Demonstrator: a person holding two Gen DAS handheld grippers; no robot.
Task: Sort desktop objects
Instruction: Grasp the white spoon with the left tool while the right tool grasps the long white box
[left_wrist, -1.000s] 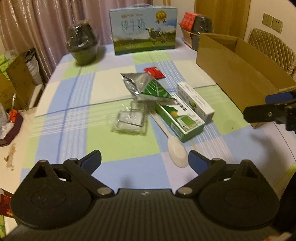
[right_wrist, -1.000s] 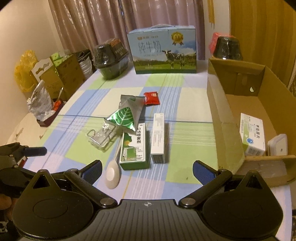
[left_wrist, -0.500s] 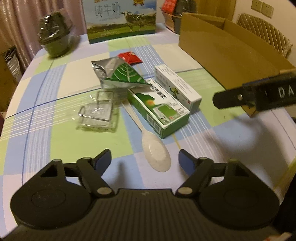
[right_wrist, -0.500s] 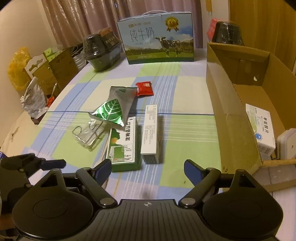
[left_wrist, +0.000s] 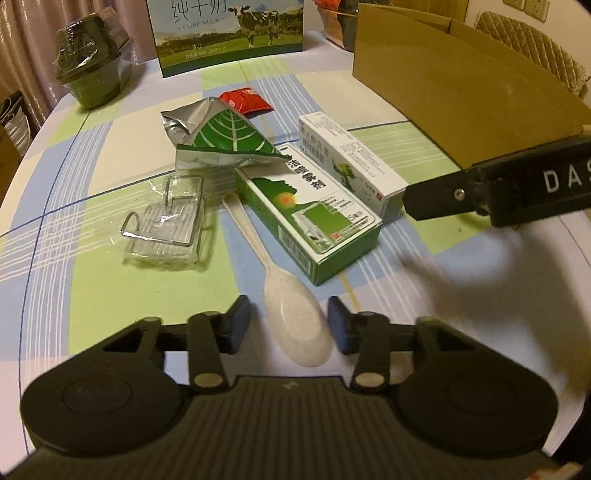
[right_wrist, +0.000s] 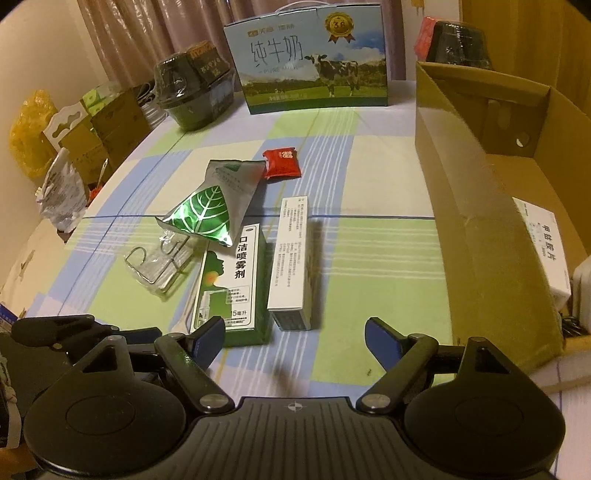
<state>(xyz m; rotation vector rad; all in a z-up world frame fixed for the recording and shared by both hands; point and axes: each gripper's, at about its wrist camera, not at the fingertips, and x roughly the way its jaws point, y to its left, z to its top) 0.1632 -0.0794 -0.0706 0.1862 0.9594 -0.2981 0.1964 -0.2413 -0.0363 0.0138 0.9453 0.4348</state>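
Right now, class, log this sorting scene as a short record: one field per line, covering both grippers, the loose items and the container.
left gripper: jaws closing around white spoon bowl, pads not yet pressing it
right gripper: open, above table near white box
loose items: green box, foil pouch, red packet, wire holder
container: cardboard box, already holding a white carton

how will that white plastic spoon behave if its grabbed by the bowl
The white spoon looks thin and light, so probably easy to lift. Its rounded bowl may slip between the closing left hand-held gripper. The long handle would likely swing or tilt.
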